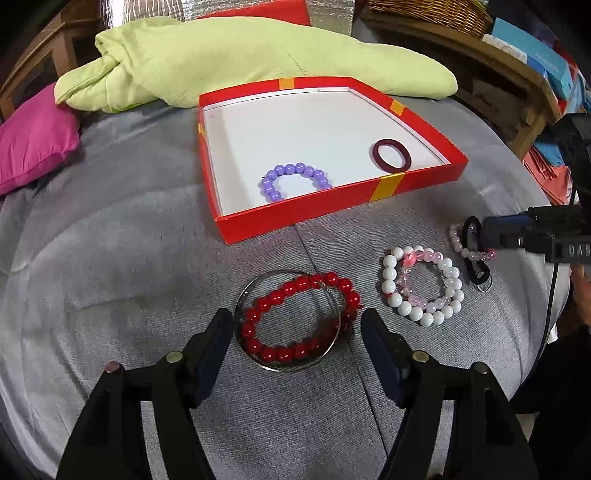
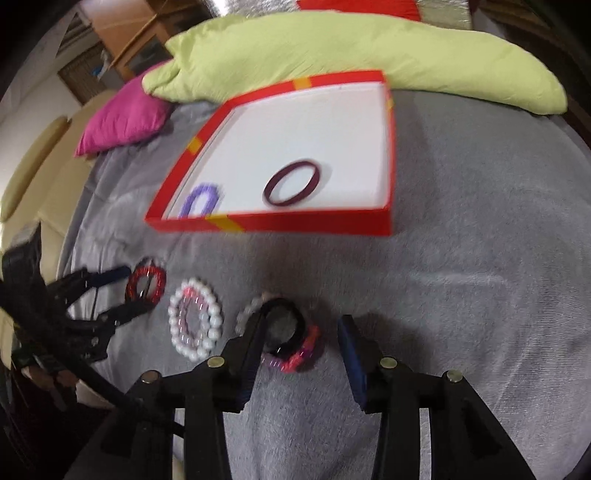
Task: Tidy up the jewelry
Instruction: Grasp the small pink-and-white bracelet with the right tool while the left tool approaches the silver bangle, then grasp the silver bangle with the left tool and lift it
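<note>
A red box (image 1: 413, 181) with a white floor holds a purple bead bracelet (image 1: 295, 181) and a maroon band (image 1: 390, 155); the box also shows in the right wrist view (image 2: 295, 223). On the grey cover lie a red bead bracelet (image 1: 299, 321) inside a silver bangle (image 1: 258, 288), a white bead bracelet (image 1: 423, 284) with a pink one, and a black hair tie (image 1: 480, 266). My left gripper (image 1: 297, 321) is open, its fingers on either side of the red bracelet. My right gripper (image 2: 306, 332) is open over the black hair tie (image 2: 284, 325) and pink beads.
A green quilt (image 1: 240, 59) and a magenta pillow (image 1: 33, 144) lie behind the box. Wooden shelves with a basket (image 1: 443, 14) and boxes stand at the right. The right wrist view is motion-blurred.
</note>
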`<state>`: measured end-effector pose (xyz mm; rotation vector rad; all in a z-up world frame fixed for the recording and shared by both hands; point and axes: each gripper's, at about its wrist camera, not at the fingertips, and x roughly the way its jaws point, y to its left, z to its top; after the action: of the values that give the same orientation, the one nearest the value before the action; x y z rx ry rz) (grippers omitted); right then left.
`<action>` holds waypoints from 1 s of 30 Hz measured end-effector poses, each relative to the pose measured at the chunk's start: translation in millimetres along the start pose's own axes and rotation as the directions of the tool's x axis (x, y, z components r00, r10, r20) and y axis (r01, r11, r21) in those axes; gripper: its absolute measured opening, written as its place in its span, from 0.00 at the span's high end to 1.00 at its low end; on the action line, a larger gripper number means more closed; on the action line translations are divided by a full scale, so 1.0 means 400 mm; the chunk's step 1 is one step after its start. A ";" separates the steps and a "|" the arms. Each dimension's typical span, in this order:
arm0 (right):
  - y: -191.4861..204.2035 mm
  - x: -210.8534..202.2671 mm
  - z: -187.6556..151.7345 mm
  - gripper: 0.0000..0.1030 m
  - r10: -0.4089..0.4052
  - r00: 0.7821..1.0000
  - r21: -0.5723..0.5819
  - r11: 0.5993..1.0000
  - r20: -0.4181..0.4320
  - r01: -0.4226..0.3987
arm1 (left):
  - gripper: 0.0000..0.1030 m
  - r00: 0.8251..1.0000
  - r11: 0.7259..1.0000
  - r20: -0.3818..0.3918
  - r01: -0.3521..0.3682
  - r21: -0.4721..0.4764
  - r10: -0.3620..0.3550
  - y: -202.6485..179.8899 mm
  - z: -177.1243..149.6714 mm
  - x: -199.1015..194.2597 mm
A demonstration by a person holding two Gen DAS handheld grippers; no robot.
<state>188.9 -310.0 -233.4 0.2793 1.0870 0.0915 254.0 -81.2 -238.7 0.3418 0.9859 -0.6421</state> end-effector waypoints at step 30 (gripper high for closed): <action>-0.002 -0.105 0.048 0.92 0.042 0.979 0.003 0.999 0.201 -0.043 | 0.40 0.981 1.000 0.196 0.002 -0.028 0.003 0.005 0.071 -0.081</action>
<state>186.4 -323.0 -189.1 0.3117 0.8813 0.0957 261.4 -83.9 -196.3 0.2481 0.8052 -0.6480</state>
